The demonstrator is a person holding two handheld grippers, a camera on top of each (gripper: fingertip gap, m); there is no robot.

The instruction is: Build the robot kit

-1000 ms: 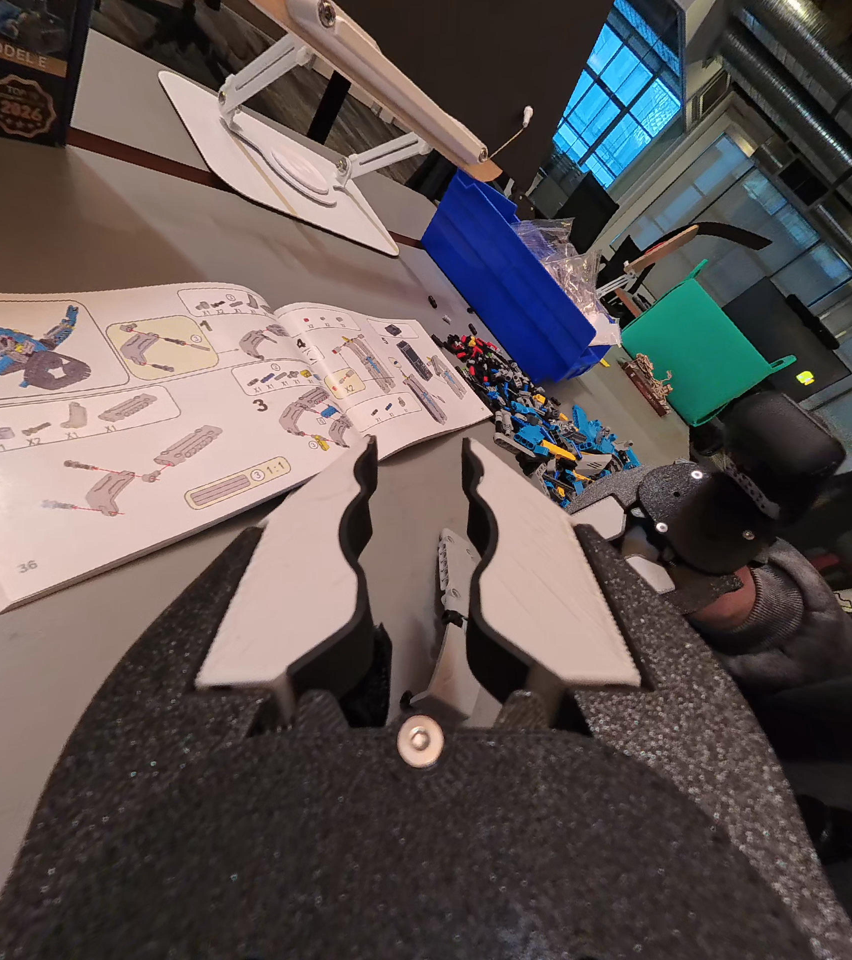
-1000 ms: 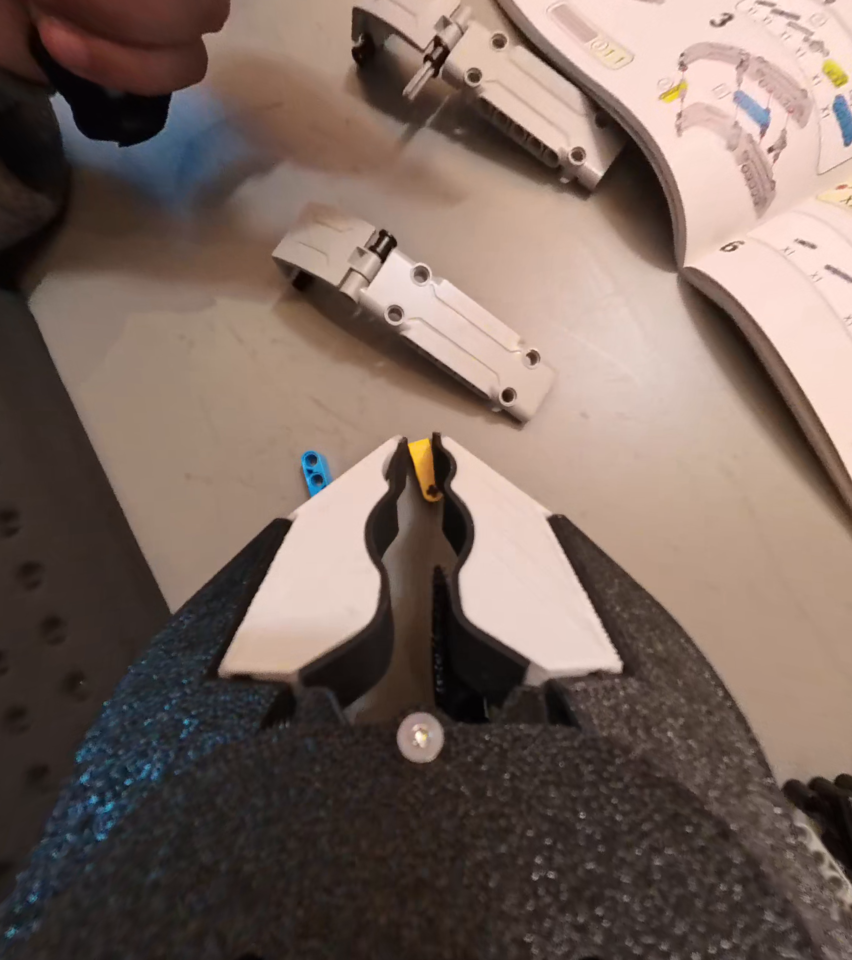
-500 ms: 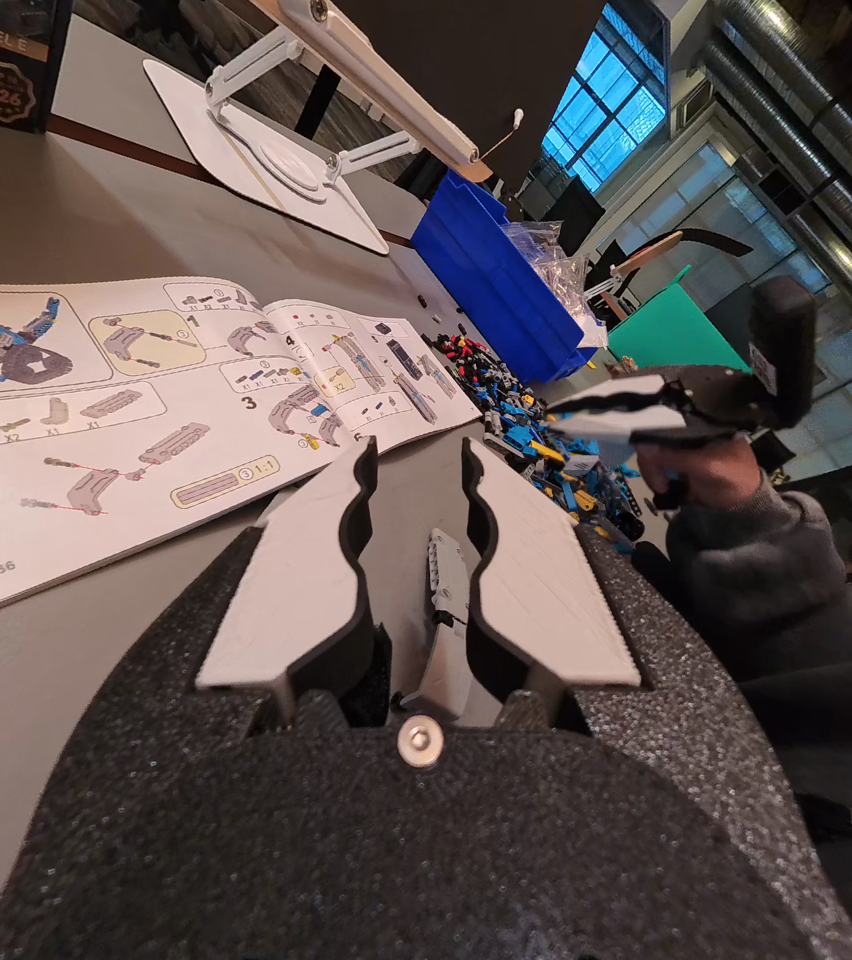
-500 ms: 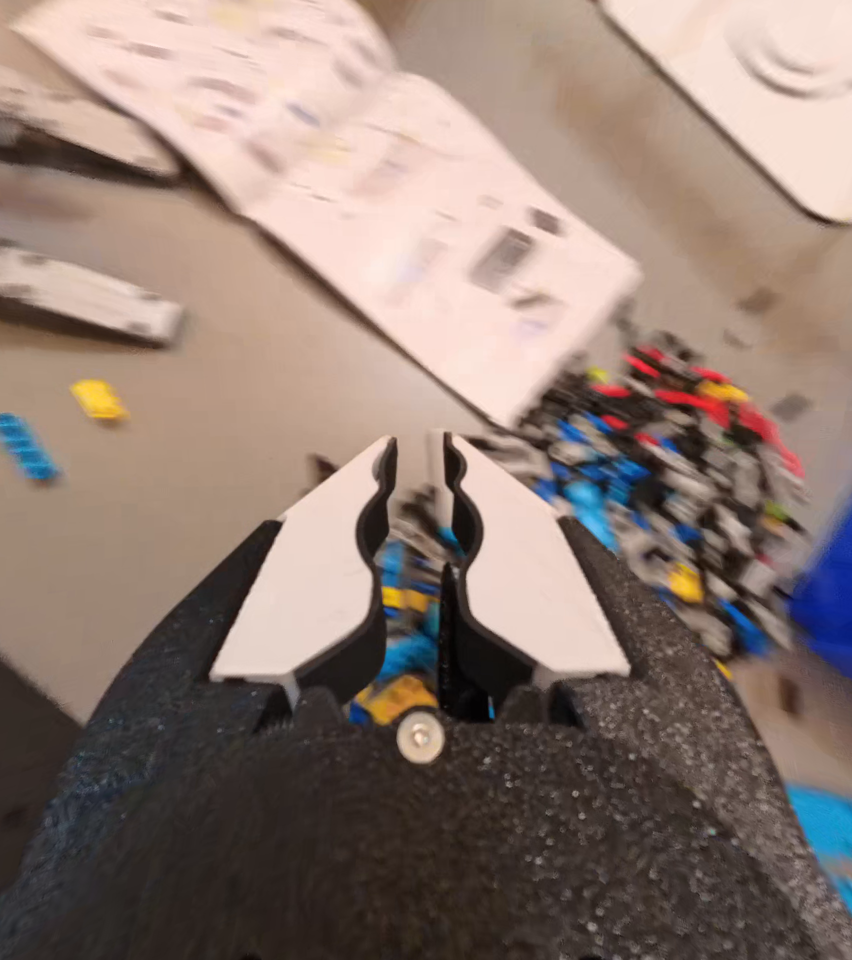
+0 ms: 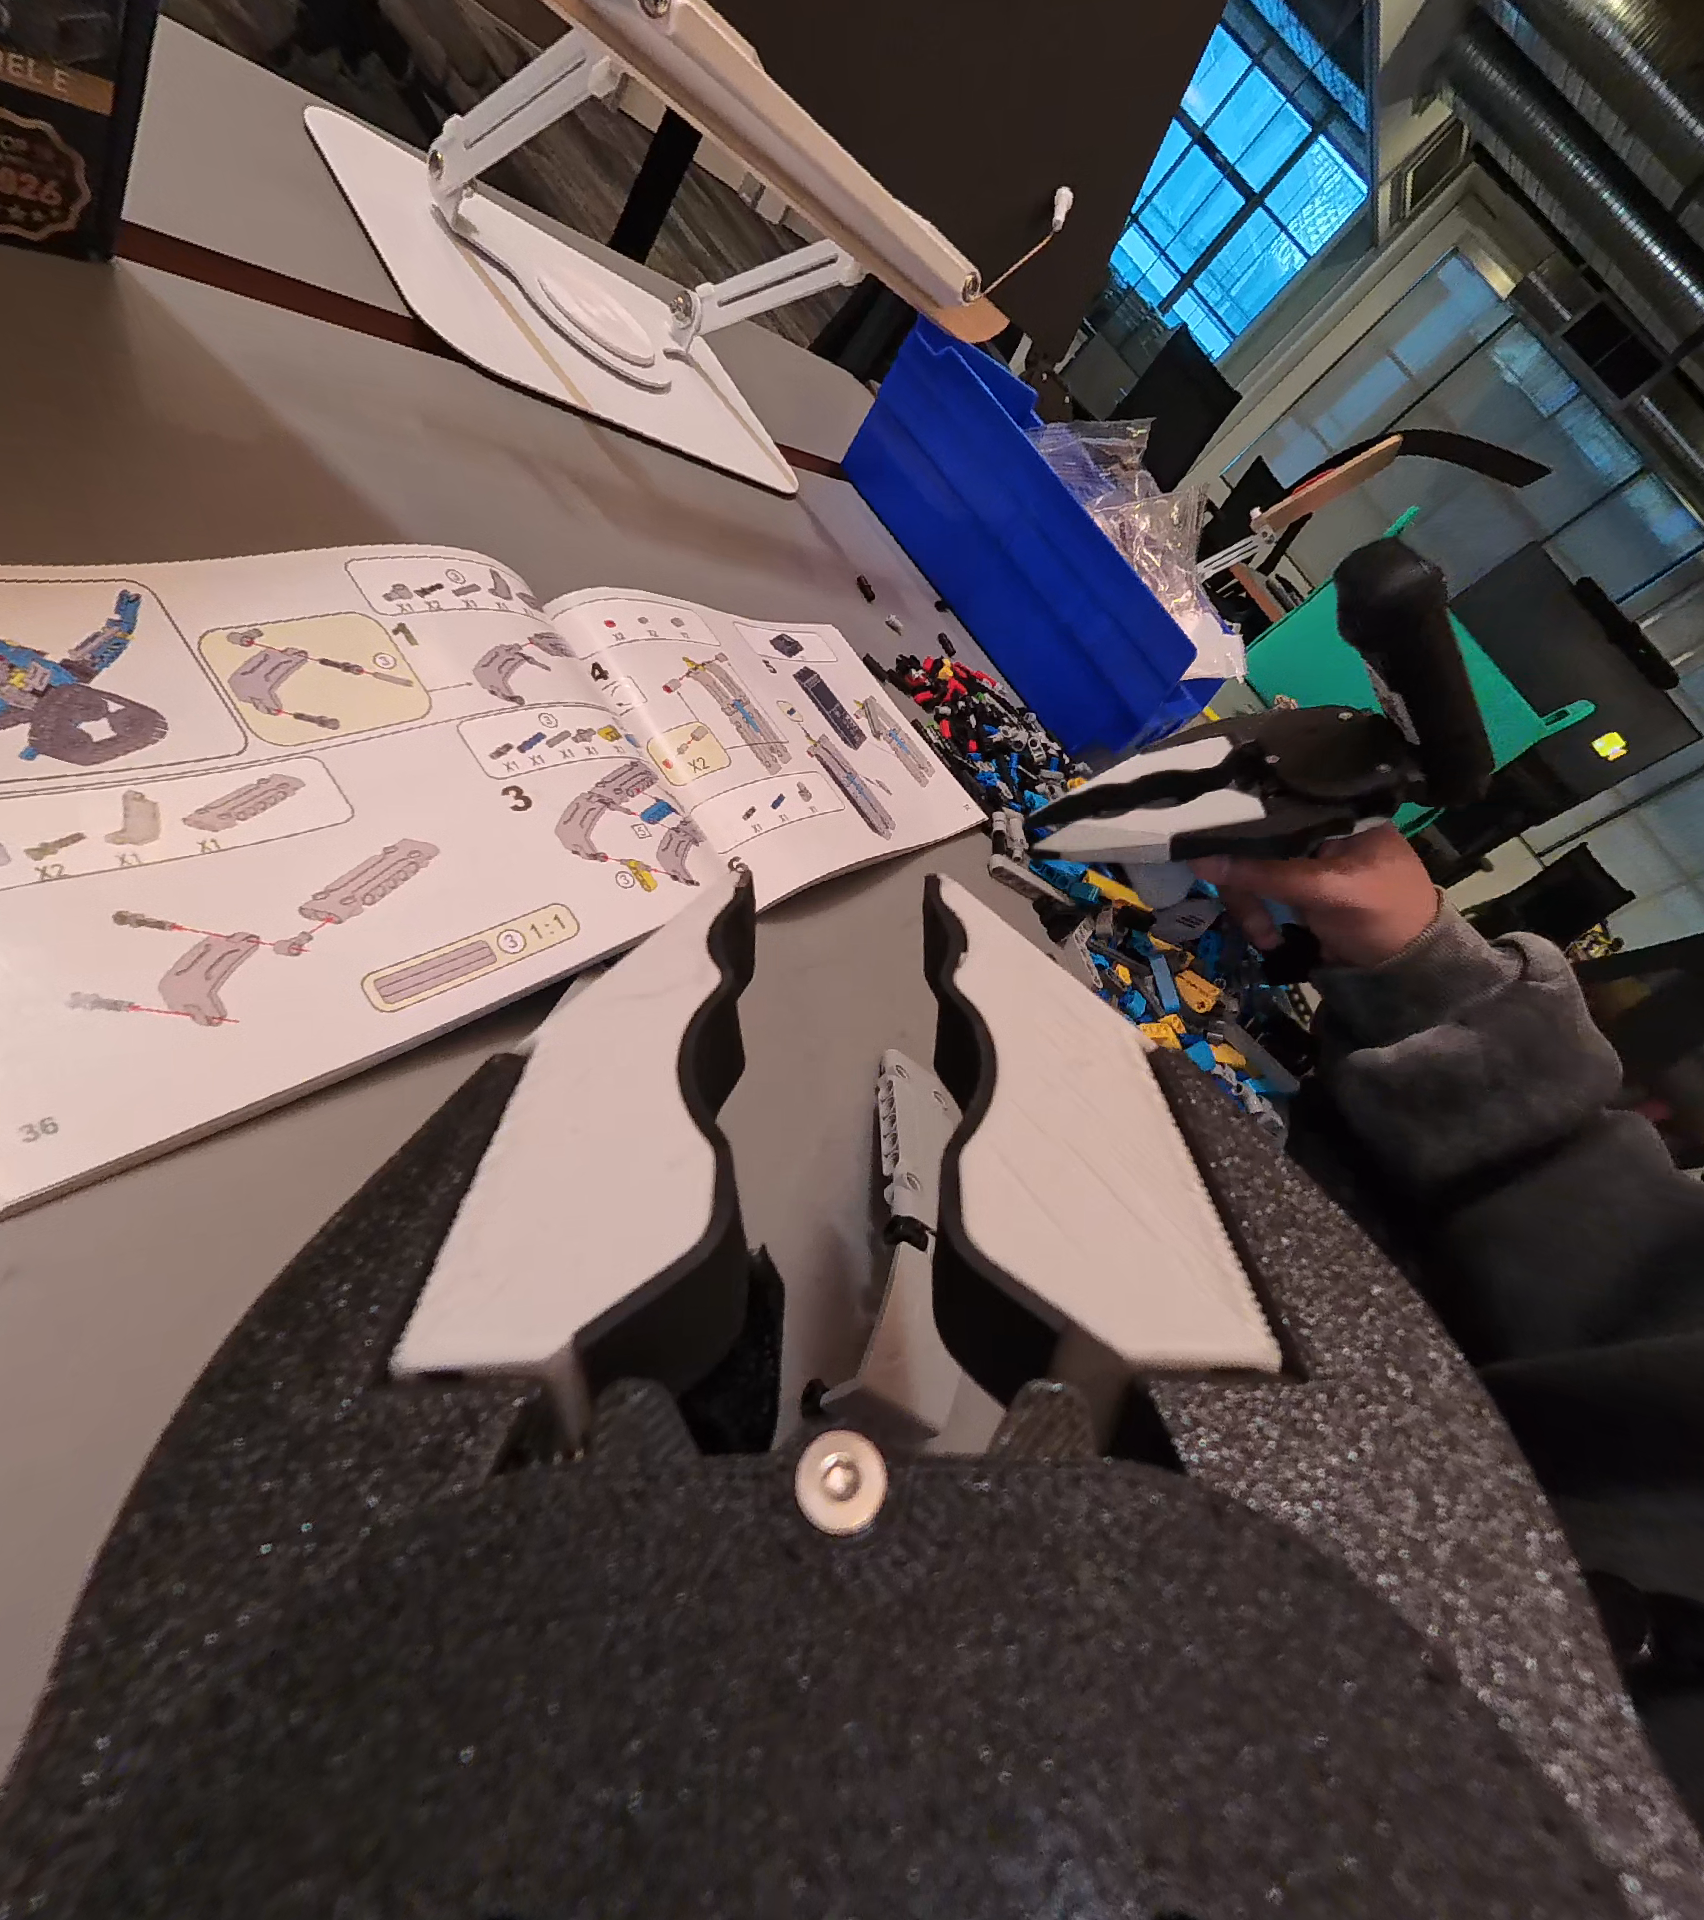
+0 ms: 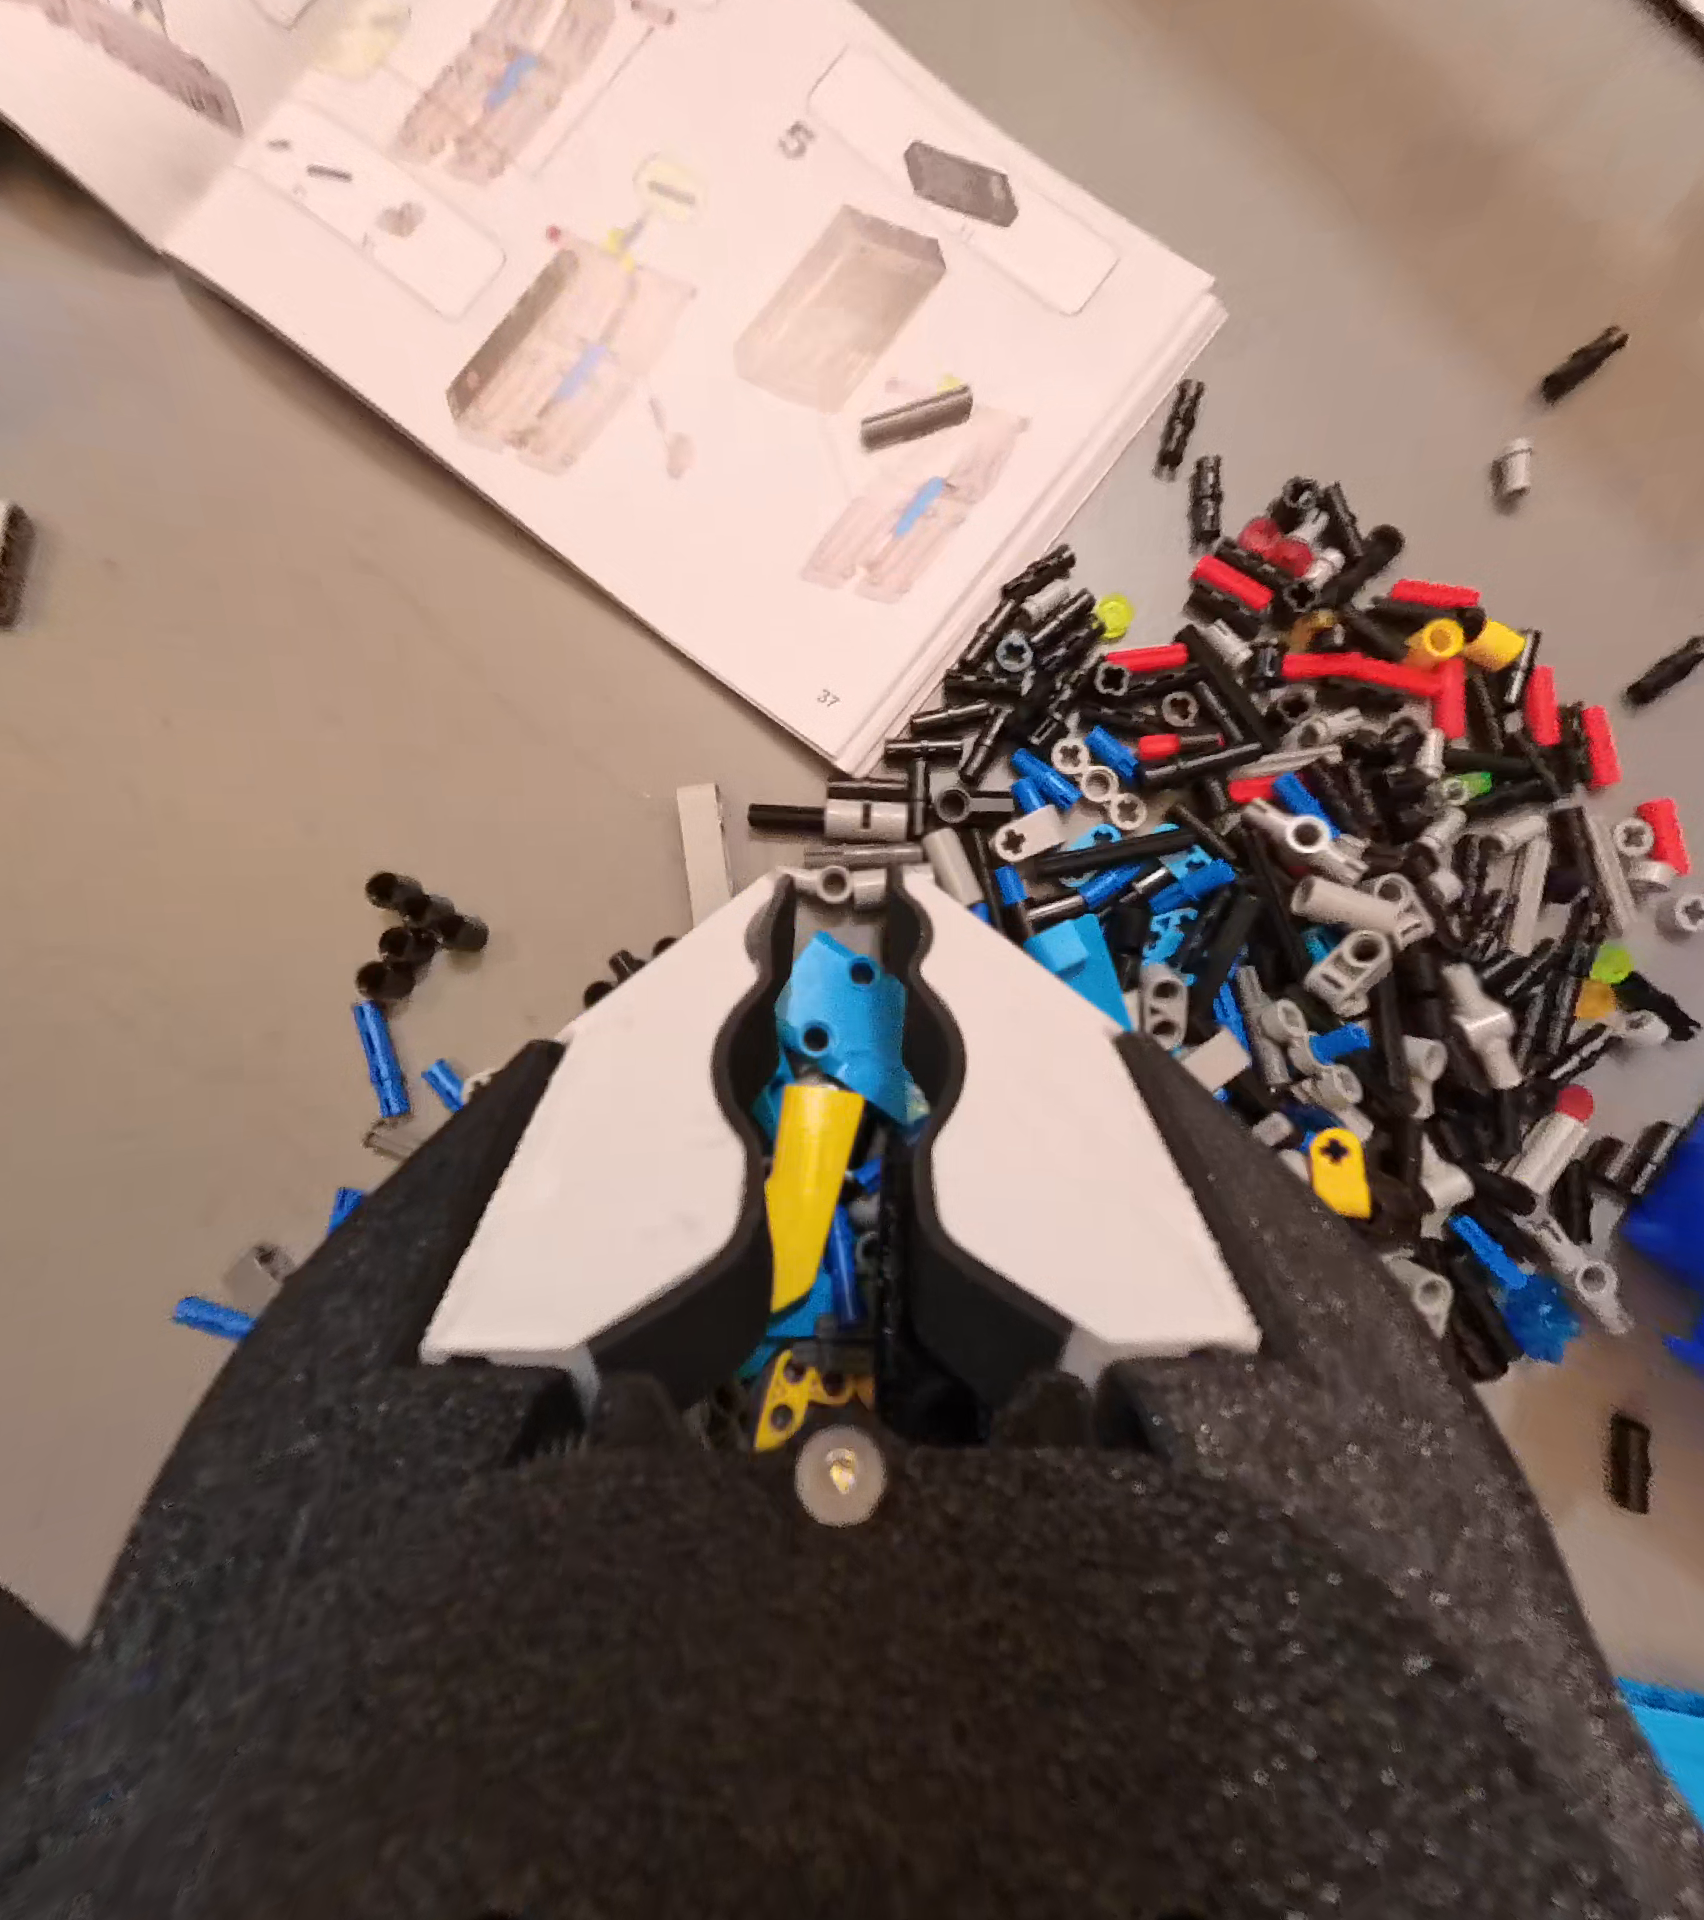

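Right tool nearly closed, empty, tips over near edge of brick pile, left tool parted, low over table, grey panel piece between its fingers, booklet beside.

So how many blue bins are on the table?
1: the blue bin stands just beyond the pile of loose bricks, past the far corner of the open booklet. Others could sit out of view.

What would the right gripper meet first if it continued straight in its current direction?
Probably the small grey connector at the near edge of the brick pile, just ahead of the right gripper; depth is uncertain.
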